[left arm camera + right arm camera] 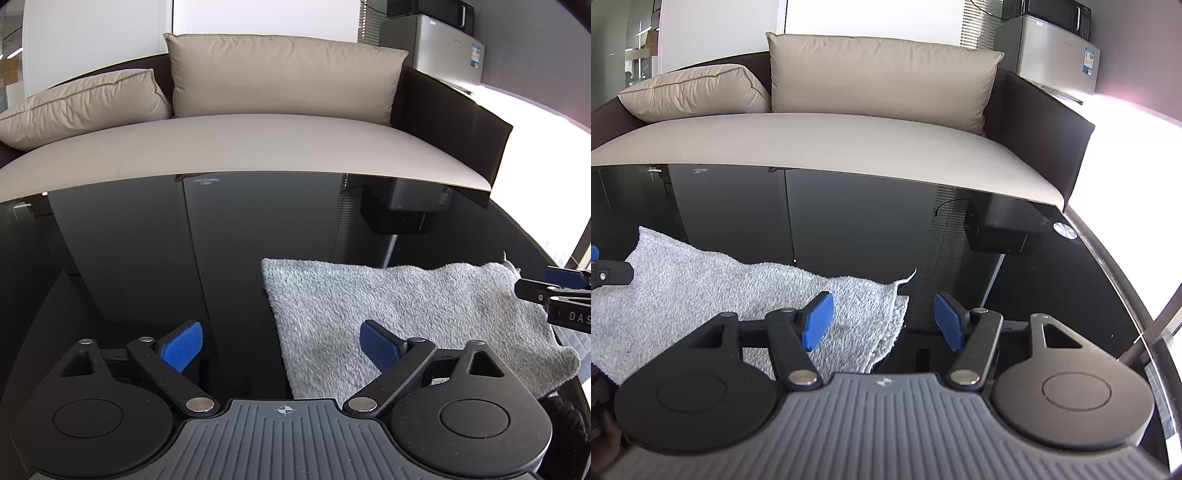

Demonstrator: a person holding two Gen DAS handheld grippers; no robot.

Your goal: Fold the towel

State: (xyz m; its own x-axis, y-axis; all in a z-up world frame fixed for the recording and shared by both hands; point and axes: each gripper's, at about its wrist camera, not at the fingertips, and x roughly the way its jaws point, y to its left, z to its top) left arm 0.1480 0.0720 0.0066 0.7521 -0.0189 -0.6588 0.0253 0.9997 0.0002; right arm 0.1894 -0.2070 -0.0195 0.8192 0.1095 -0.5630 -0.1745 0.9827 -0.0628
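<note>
1. Two handheld grippers are hovering over a glossy black table, one at each side of a grey towel.
2. The towel is lying flat on the table, its fluffy pile facing up; in the right wrist view it is showing a doubled layer along its right edge.
3. The left gripper is holding its blue-padded fingers spread wide, released and grasping nothing.
4. Its right finger is sitting over the towel's left portion, while its left finger is hanging over bare table beside the towel's left edge.
5. The right gripper is likewise keeping its fingers parted and empty.
6. Its left finger is hovering over the towel near the right edge, and its right finger is over the dark glass just past that edge.
7. Whether either gripper's fingers are touching the cloth cannot be told.
8. Each gripper is showing up at the border of the other's view: the right one at the towel's far right corner, the left one at the towel's left side.
9. Beyond the table, a beige sofa with two cushions is standing, and a silver fridge is sitting behind its right arm.
</note>
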